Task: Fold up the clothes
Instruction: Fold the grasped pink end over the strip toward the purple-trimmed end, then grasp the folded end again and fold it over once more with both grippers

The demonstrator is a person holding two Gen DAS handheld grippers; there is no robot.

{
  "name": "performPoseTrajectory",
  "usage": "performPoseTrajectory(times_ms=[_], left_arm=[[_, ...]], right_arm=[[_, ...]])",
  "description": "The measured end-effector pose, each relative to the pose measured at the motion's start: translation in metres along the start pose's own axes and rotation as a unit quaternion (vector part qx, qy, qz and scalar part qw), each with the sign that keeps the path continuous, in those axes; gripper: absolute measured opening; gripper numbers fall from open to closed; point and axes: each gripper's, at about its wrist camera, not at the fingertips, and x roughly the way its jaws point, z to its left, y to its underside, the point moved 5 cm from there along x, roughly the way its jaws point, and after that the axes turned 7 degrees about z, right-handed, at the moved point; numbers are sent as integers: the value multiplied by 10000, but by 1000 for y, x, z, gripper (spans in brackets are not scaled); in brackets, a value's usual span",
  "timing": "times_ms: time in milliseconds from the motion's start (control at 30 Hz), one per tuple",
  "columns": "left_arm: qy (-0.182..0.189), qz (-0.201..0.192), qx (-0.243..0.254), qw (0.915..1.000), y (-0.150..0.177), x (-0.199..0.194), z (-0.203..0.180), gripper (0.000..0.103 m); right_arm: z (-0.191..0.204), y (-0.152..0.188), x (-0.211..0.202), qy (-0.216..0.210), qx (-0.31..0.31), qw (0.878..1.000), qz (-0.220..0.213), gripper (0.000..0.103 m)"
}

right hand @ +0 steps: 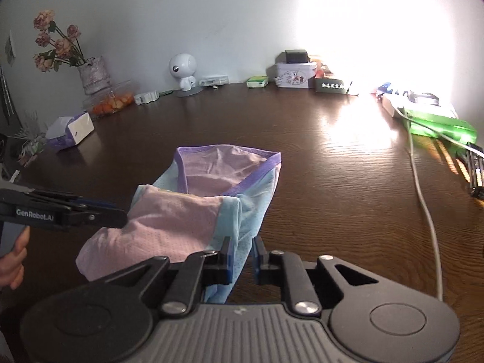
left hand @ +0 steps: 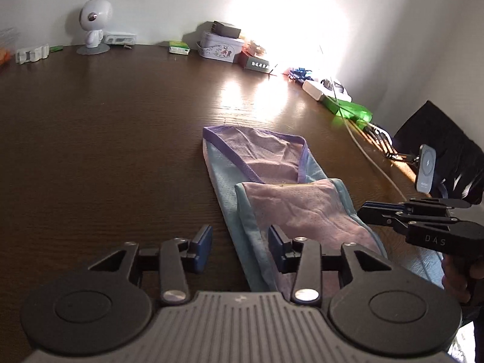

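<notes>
Nearest our lens, the left gripper (left hand: 239,245) hangs with its jaws spread; we see the near edge of the garment (left hand: 272,187) running between them, but the blue pads (left hand: 202,239) do not press it. From the other wrist we see the right gripper (right hand: 242,257) with its jaws only narrowly apart, a blue fold of cloth in the gap, and we cannot tell whether the pads touch it. Our garment, pink and light blue mesh with purple trim, lies partly folded on the dark wooden table (left hand: 106,151), its near end doubled back over itself. Farther off, along the wall, stand a small white robot figure (right hand: 183,71), a printed tin (right hand: 295,77) and a vase of dried roses (right hand: 90,74). A white cable (right hand: 423,199) trails down the right side.
</notes>
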Motion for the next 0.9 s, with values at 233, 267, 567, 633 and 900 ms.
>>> performPoseTrajectory(times_ms=[233,267,567,633,900], left_arm=[[-151,333,438,9984,26,2,-26,49],[-78,289,363,9989,24,-3,-20,49],[-512,127,171,9985,-90,45,24,55],[-629,196,179,9977,-104,66,24,55],[-737,248,135,9969,-103,95,35,7]], right_arm=[[27,21,-4,-473,-481,9975,196,17],[24,25,-8,-489,-468,9975,186,17],[-33,-68,13,-279,138,9993,-224,31],[-43,-88,43,-163,297,9994,10,31],[-47,-96,99,87,93,9990,435,6]])
